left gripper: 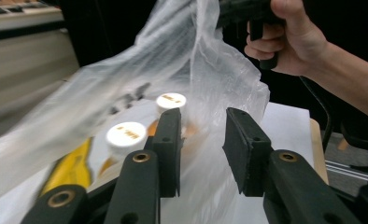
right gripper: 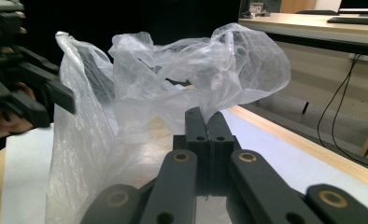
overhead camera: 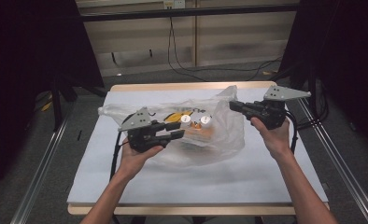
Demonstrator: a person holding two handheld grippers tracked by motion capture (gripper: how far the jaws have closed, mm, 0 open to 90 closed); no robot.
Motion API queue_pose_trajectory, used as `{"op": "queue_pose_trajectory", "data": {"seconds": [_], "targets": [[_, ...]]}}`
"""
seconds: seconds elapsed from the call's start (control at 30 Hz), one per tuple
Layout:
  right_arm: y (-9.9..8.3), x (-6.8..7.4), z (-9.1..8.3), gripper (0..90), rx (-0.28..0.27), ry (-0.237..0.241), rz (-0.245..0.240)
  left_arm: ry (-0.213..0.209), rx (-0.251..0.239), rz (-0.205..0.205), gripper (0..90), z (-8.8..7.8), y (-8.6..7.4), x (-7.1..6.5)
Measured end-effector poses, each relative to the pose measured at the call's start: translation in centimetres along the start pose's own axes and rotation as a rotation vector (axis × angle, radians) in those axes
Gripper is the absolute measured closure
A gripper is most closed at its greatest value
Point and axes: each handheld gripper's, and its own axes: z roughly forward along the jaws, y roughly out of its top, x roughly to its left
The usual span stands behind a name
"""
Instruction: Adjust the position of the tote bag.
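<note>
A clear plastic bag [overhead camera: 222, 137] lies on the white table cover [overhead camera: 196, 179]. Inside it are two bottles with white caps [overhead camera: 187, 118] [overhead camera: 204, 120] and a yellow packet [overhead camera: 172, 125]. My right gripper [overhead camera: 232, 105] is shut on the bag's upper edge and holds the film [right gripper: 182, 65] up between its pressed jaws [right gripper: 209, 125]. At the bag's left side my left gripper [overhead camera: 176, 130] stands open. Over its jaws [left gripper: 203, 116] I see the two caps [left gripper: 126, 134] [left gripper: 171, 101] through the film [left gripper: 210, 65], and nothing is pinched between them.
The table's wooden rim [overhead camera: 187, 87] shows at the far edge. Metal rails [overhead camera: 42, 168] [overhead camera: 341, 163] run along both sides on the floor. Cables [overhead camera: 187, 70] hang by the back wall. In the left gripper view the other hand [left gripper: 289, 37] grips its handle at top right.
</note>
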Motion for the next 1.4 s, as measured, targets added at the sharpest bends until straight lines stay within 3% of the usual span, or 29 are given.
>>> {"op": "queue_pose_trajectory", "data": {"seconds": [0.1, 0.13, 0.3, 0.4, 0.47, 0.63, 0.7, 0.77, 0.93, 0.97, 1.0, 1.03, 1.1, 1.13, 1.2, 1.27, 1.4], "targets": [[0.0, -0.2, -0.2, 90.0, -0.006, -0.003, 0.002, 0.014, -0.001, 0.008, 67.4, -0.6, 0.0, 0.0], [0.0, -0.3, -0.4, 90.0, -0.018, -0.006, 0.007, 0.042, -0.010, 0.012, 67.5, -2.3, -0.3, 0.2], [0.1, -0.5, -0.6, 90.0, -0.020, -0.019, 0.007, 0.182, -0.052, -0.023, 61.4, -6.0, -0.8, 2.5], [0.0, -0.6, -0.7, 90.0, -0.011, -0.029, -0.008, 0.226, -0.072, -0.042, 61.5, -7.5, -1.0, 3.5], [-0.1, -0.9, -0.8, 90.0, -0.014, -0.032, -0.006, 0.240, -0.071, -0.034, 62.5, -8.2, -1.0, 3.8], [-0.1, -1.6, -1.6, 90.0, -0.031, -0.065, 0.010, 0.229, -0.065, -0.025, 65.0, -9.8, -1.1, 4.3], [-0.1, -1.8, -1.9, 90.0, -0.041, -0.069, 0.015, 0.197, -0.074, -0.016, 65.2, -10.7, -1.1, 4.7], [-0.2, -1.9, -2.1, 90.0, -0.041, -0.071, 0.018, 0.198, -0.073, -0.021, 64.9, -11.2, -1.1, 4.8], [-0.2, -2.0, -2.0, 90.0, -0.038, -0.076, 0.018, 0.260, -0.071, -0.082, 64.8, -13.6, -2.7, 6.6], [-0.2, -2.0, -2.0, 90.0, -0.038, -0.076, 0.018, 0.271, -0.068, -0.100, 64.1, -13.7, -3.0, 6.8], [-0.2, -2.0, -2.0, 90.0, -0.039, -0.076, 0.018, 0.318, -0.067, -0.138, 62.7, -13.4, -3.6, 7.2], [-0.2, -2.0, -2.0, 90.0, -0.039, -0.076, 0.018, 0.318, -0.067, -0.138, 55.3, -13.4, -3.6, 7.2], [-0.2, -2.0, -2.0, 90.0, -0.043, -0.073, 0.016, 0.326, -0.051, -0.142, 51.4, -13.3, -3.8, 7.5], [-0.1, -1.9, -2.0, 90.0, -0.041, -0.072, 0.014, 0.345, -0.065, -0.173, 46.5, -12.7, -4.2, 7.9], [-0.1, -1.8, -2.0, 90.0, -0.040, -0.072, 0.014, 0.354, -0.048, -0.182, 37.4, -12.3, -4.3, 8.5], [-0.1, -1.8, -1.9, 90.0, -0.039, -0.071, 0.015, 0.311, -0.062, -0.190, 34.4, -11.7, -4.3, 8.9], [-0.1, -1.8, -2.0, 90.0, -0.036, -0.068, 0.013, 0.281, -0.054, -0.181, 29.7, -10.2, -3.6, 9.0]]}}
